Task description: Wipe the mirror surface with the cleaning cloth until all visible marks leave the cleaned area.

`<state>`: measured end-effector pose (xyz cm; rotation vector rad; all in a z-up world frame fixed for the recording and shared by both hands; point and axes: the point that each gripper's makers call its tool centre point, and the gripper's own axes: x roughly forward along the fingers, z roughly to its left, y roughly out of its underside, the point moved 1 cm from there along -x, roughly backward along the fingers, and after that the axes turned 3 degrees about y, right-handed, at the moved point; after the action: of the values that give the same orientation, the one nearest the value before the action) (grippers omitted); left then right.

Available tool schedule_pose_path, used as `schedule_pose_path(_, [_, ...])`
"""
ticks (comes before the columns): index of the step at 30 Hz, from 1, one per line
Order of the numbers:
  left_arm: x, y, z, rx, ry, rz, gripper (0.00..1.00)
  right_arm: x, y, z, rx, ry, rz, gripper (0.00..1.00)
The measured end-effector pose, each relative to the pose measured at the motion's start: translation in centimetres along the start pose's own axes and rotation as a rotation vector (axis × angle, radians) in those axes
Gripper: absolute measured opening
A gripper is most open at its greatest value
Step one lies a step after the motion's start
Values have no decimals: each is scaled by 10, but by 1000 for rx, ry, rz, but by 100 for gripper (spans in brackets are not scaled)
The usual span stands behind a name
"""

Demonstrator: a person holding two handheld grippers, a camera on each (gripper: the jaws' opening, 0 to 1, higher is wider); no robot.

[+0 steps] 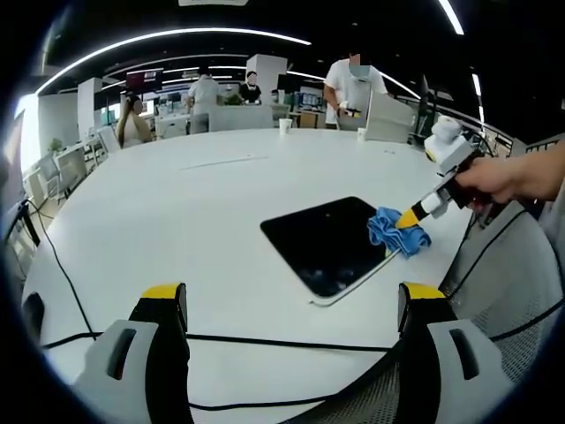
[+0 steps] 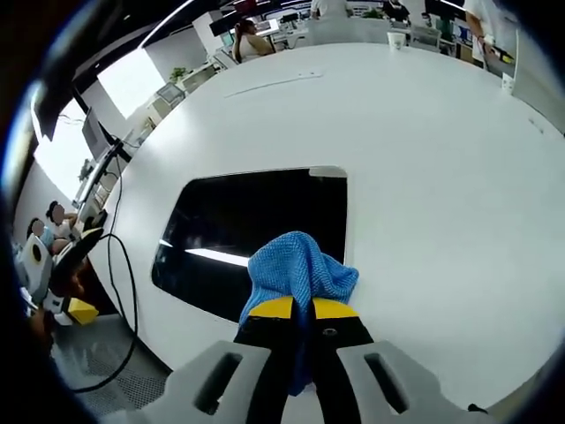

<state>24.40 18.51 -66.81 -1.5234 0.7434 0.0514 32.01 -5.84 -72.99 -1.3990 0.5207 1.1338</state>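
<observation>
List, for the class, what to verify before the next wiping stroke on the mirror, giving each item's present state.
1. Right gripper shut on the blue cloth: ok.
2. Cloth resting on the mirror, at one edge: ok.
3. Left gripper open and off the mirror, nearer the table edge: ok.
4. Mirror and cloth both in view: ok.
5. Black cable lies off the mirror: ok.
6. Marks left on the glass: cannot tell; reflections show, no clear smudges.
</observation>
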Motion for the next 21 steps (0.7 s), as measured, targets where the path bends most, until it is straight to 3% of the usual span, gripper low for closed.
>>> schedule_pose_path(21, [0, 3, -1, -3, 6, 15, 99, 17, -31, -7, -40, 5, -18, 0])
